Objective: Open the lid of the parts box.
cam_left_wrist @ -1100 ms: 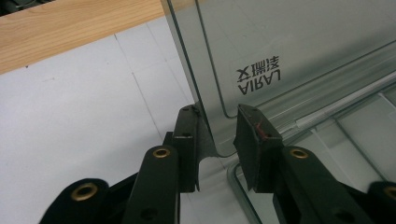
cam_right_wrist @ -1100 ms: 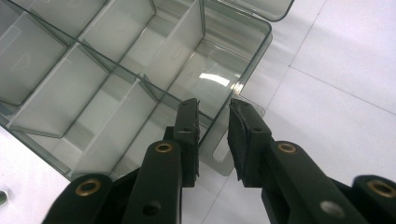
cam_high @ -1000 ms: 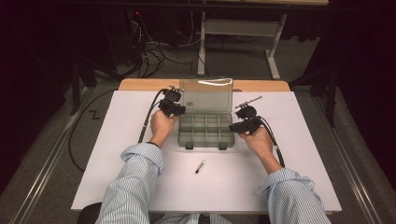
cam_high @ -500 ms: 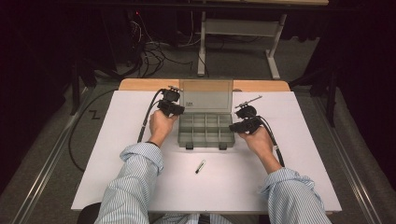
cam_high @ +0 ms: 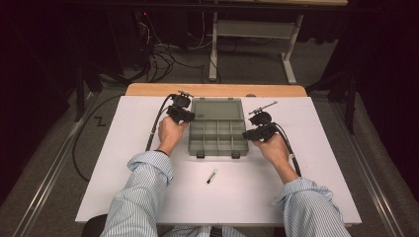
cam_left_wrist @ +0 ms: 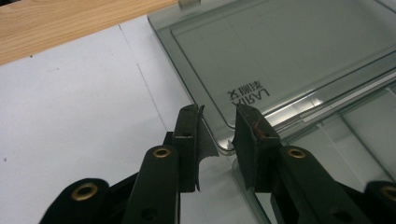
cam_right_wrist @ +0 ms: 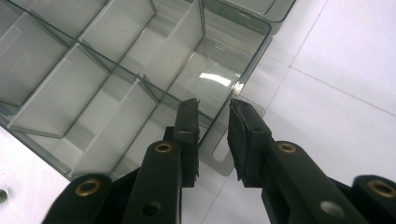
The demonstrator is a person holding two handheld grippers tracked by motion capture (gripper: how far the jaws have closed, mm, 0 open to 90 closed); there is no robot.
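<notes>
The left gripper [cam_left_wrist: 217, 140] is standing narrowly parted, its jaws straddling the near corner of the organiser box's [cam_high: 217, 132] flat-lying lid [cam_left_wrist: 280, 60]. The right gripper [cam_right_wrist: 214, 135] is likewise slightly parted astride the box's side wall. Bare white counter [cam_high: 123, 148] is lying outward of each gripper.

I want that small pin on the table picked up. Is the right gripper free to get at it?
Probably yes: the right gripper stands open beside the box, holding nothing, and the pin lies on bare table with nothing between them.
</notes>
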